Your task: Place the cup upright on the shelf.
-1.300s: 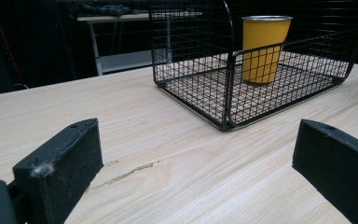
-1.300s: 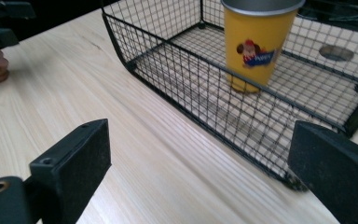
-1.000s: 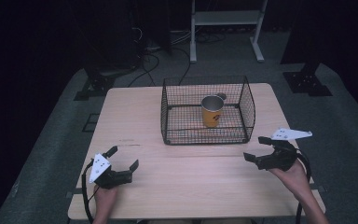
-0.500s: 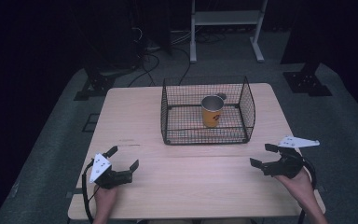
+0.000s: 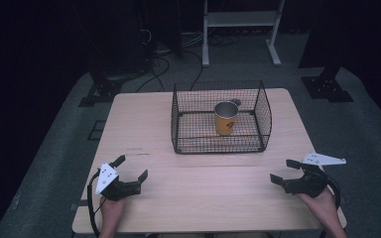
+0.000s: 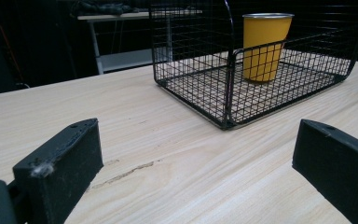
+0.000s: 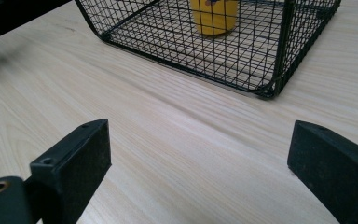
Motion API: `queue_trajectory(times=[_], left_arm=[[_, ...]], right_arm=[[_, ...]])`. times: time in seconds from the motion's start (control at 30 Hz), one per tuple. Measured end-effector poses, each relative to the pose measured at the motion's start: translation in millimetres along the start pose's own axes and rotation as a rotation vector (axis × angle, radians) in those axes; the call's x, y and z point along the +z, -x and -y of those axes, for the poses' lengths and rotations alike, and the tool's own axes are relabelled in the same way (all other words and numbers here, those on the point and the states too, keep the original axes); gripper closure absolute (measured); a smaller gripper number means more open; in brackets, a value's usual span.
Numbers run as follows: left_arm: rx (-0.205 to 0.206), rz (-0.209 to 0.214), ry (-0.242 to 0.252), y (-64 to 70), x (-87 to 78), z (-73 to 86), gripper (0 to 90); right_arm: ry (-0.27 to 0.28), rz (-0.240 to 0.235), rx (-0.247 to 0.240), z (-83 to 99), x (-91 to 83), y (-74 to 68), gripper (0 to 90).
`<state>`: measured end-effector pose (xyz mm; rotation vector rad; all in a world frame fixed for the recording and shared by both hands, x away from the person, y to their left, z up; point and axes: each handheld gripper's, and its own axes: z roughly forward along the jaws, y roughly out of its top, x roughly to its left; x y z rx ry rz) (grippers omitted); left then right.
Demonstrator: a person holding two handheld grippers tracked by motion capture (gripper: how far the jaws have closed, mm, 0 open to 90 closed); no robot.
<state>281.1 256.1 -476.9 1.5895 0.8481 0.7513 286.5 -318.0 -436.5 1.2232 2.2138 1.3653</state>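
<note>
Yellow cup (image 5: 225,118) is sitting upright inside the black wire basket (image 5: 258,106), toward the far right part of it, with a metal rim showing at the top. There's something small and dark just behind the cup's rim in the high view, maybe a handle, hard to say at that size. Basket's on the far half of the wooden bench (image 5: 144,119), roughly centred. Left tongs (image 5: 132,170) are down near the front left corner of the bench, jaws spread wide with nothing between them, pointing toward the basket; its own view looks across bare wood at the basket's near corner and the cup (image 6: 264,45) through the mesh. Right tongs (image 5: 285,171) are near the front right edge, also wide open and empty, well apart from the basket. Both are held low over the bench, a hand behind each.
</note>
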Motion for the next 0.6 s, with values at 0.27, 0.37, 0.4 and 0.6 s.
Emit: queue_trajectory(times=[0.27, 0.37, 0.4, 0.6], left_arm=[[0.000, 0.000, 0.000, 0.0, 0.0, 0.0, 0.8], [-0.001, -0.001, 0.000, -0.1, 0.0, 0.0, 0.8], [-0.001, -0.002, -0.001, -0.2, 0.0, 0.0, 0.8], [-0.006, -0.001, -0.006, -1.2, 1.0, -0.3, 0.8]], right_arm=[[0.005, 0.000, 0.016, 11.2, -1.0, -2.7, 5.3], [0.019, -0.012, 0.024, 15.6, -1.0, -5.9, 5.3], [0.027, -0.014, 0.025, 17.2, -1.4, -7.7, 5.3], [0.134, -0.098, 0.088, 38.0, 1.9, -17.7, 5.3]])
